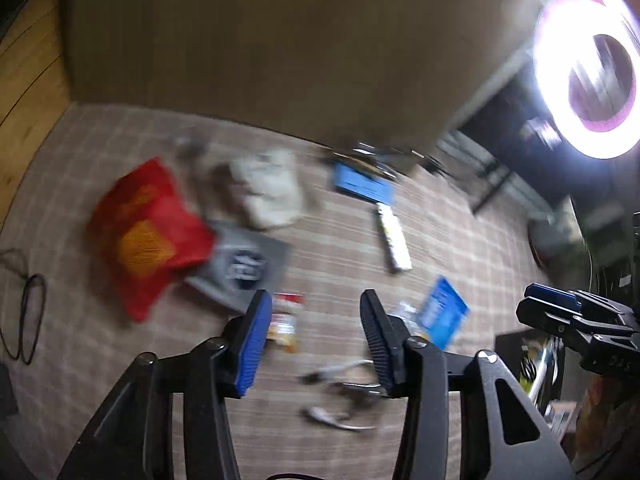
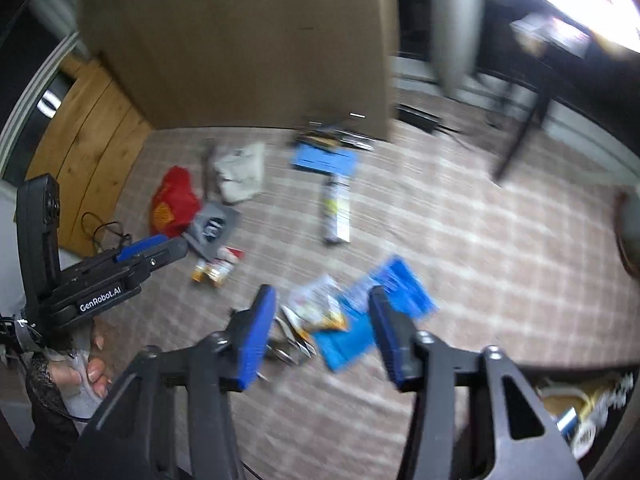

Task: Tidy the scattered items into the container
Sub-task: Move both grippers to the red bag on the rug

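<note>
Scattered items lie on a checked carpet: a red bag (image 1: 144, 236) (image 2: 174, 204), a grey pouch (image 1: 244, 266) (image 2: 212, 226), a white cloth (image 1: 268, 188) (image 2: 242, 174), a blue box (image 1: 362, 186) (image 2: 324, 160), a long white pack (image 1: 394, 240) (image 2: 336, 216), a small bottle (image 1: 284, 322) (image 2: 218, 268), blue packets (image 1: 442, 312) (image 2: 376, 312) and metal tools (image 1: 344, 396) (image 2: 292, 344). My left gripper (image 1: 316, 340) is open and empty above the tools; it also shows in the right wrist view (image 2: 160, 250). My right gripper (image 2: 320, 336) is open and empty over the packets; in the left wrist view (image 1: 532, 306) it shows side-on. A dark container (image 1: 508, 346) (image 2: 552, 370) holds items at lower right.
A large cardboard box (image 1: 260, 40) (image 2: 240, 40) stands behind the items. A ring light (image 1: 588, 80) glares at the upper right. Black cables (image 1: 28, 320) lie at the left. A wooden panel (image 2: 84, 148) is at the left. Table legs (image 2: 520, 136) stand at the right.
</note>
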`<action>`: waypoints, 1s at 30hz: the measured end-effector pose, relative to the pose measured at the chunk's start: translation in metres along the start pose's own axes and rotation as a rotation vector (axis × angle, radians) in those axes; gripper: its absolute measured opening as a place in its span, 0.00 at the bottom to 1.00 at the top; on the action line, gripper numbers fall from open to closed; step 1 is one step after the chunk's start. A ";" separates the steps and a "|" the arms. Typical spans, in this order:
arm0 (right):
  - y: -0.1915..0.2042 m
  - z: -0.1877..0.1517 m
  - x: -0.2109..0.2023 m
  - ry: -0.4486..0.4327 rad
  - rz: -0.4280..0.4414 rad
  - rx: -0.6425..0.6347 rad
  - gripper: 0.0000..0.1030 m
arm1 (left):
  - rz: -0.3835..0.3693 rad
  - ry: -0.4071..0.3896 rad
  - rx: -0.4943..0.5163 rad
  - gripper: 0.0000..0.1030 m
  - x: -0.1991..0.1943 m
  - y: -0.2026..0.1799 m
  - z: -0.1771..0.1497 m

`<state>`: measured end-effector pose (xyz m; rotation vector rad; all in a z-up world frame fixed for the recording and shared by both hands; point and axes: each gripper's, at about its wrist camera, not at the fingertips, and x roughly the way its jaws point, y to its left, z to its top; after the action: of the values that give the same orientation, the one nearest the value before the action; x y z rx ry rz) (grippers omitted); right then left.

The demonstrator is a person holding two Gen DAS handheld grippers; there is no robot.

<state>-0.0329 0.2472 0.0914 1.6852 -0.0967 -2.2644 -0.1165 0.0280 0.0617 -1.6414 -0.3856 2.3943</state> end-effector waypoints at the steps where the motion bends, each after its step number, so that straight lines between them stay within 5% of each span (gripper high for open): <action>1: 0.013 0.009 0.008 0.003 0.013 -0.021 0.61 | 0.011 -0.006 -0.030 0.50 -0.002 0.014 0.001; 10: 0.107 0.071 0.083 0.078 0.113 -0.141 0.61 | 0.040 -0.028 -0.232 0.63 0.004 0.118 0.003; 18: 0.165 0.111 0.157 0.156 0.196 -0.158 0.61 | 0.004 -0.019 -0.242 0.64 0.029 0.131 0.009; 30: 0.196 0.116 0.214 0.227 0.202 -0.178 0.62 | -0.045 -0.016 -0.286 0.67 0.055 0.140 0.022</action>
<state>-0.1557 -0.0156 -0.0236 1.7393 -0.0120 -1.8666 -0.1600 -0.0885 -0.0255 -1.7032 -0.7911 2.4095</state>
